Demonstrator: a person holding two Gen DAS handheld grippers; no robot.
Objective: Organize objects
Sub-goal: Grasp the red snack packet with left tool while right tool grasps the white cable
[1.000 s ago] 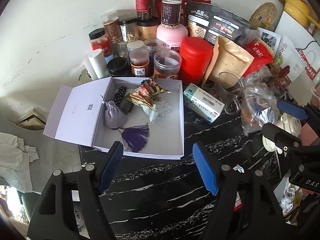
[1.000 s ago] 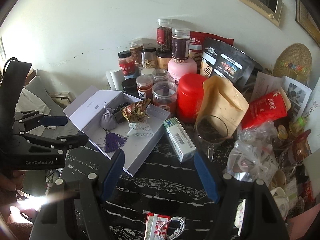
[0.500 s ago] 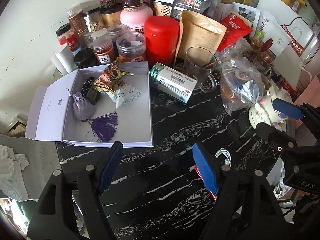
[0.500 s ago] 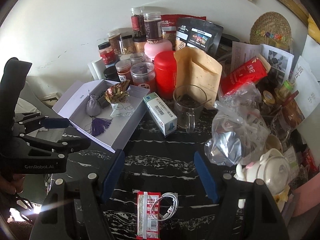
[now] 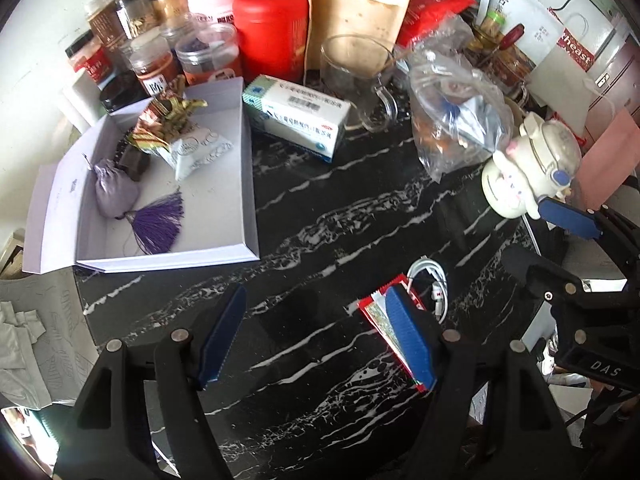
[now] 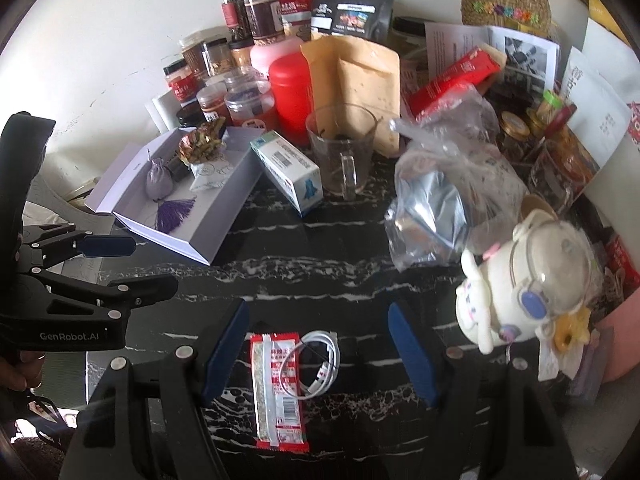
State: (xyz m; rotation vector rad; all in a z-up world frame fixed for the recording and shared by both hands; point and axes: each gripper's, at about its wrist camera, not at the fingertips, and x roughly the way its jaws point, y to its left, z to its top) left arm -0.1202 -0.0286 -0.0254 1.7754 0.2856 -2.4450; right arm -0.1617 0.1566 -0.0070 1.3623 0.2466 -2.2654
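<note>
A red snack packet (image 6: 276,388) and a coiled white cable (image 6: 318,360) lie side by side on the black marble table (image 6: 320,248). My right gripper (image 6: 316,320) hangs open above them, its pads clear of both. In the left wrist view the packet (image 5: 380,312) is partly hidden behind one blue pad of my open, empty left gripper (image 5: 315,312), with the cable (image 5: 432,280) beside it. An open white box (image 5: 250,184) at the left holds a purple tasselled sachet (image 5: 116,192) and snack bags.
A medicine box (image 5: 298,116), a glass mug (image 5: 356,68), a clear plastic bag (image 5: 456,112) and a white figure-shaped teapot (image 5: 528,164) ring the bare middle. Jars, a red canister (image 5: 272,24) and pouches crowd the back. The table's edge runs at the left.
Both grippers have sunk toward the table and shifted to its near right part. The box and jars slid up and left in view. The packet and cable came into the left view.
</note>
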